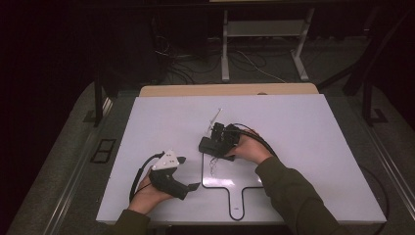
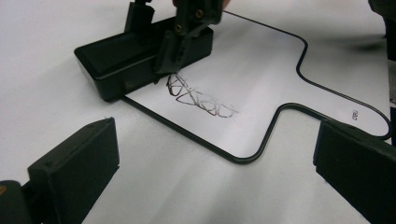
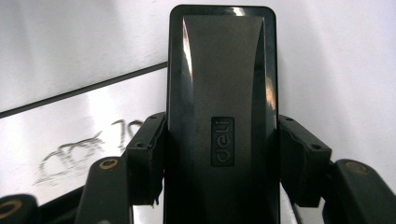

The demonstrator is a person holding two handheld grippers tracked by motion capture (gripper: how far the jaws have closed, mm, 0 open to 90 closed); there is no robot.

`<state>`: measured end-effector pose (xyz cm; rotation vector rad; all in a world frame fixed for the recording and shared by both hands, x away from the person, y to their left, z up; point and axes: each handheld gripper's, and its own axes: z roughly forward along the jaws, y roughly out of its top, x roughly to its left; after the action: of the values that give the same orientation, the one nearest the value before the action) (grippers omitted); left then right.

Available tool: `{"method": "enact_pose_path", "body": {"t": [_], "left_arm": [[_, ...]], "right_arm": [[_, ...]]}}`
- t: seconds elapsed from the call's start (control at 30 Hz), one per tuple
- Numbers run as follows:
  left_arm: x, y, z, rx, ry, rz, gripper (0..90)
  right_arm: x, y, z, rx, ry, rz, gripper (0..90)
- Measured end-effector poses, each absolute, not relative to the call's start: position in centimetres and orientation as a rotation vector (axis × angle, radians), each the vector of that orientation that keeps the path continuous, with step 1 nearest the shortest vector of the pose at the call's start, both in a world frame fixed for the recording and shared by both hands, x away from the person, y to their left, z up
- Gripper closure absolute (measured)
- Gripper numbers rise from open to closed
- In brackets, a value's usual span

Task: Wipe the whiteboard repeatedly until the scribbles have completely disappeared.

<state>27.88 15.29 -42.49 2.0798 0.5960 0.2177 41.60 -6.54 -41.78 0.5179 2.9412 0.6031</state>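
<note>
The right gripper [image 1: 215,142] is clamping a black whiteboard eraser [image 3: 222,107], a smooth, glossy plastic block with rounded corners and a small raised logo on its back; the jaws are pressing on its two long sides. In the right gripper view the eraser's long axis is running straight away from the camera. It is sitting on the upper left edge of a flat, paddle-shaped whiteboard [image 1: 244,174] with a thin black border, its handle pointing toward the person. The left gripper view is showing grey scribbled marks [image 2: 201,99] just beside the eraser's near edge, faint in the high view. The left gripper [image 1: 188,172] is resting on the matte white table [image 1: 303,127], jaws spread wide with nothing between them.
</note>
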Motion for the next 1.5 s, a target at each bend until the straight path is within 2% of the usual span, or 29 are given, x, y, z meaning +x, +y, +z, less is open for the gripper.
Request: {"method": "enact_pose_path", "body": {"t": [0.37, 1.5], "left_arm": [[27.9, 15.3, -42.5, 2.079, 0.595, 0.219, 0.0], [27.8, 15.2, -42.5, 2.081, 0.597, 0.221, 0.0]], "right_arm": [[41.6, -6.3, -41.7, 0.523, 2.934, 0.58, 38.7], [34.4, -5.2, -41.5, 0.285, 2.985, 0.566, 38.7]]}}
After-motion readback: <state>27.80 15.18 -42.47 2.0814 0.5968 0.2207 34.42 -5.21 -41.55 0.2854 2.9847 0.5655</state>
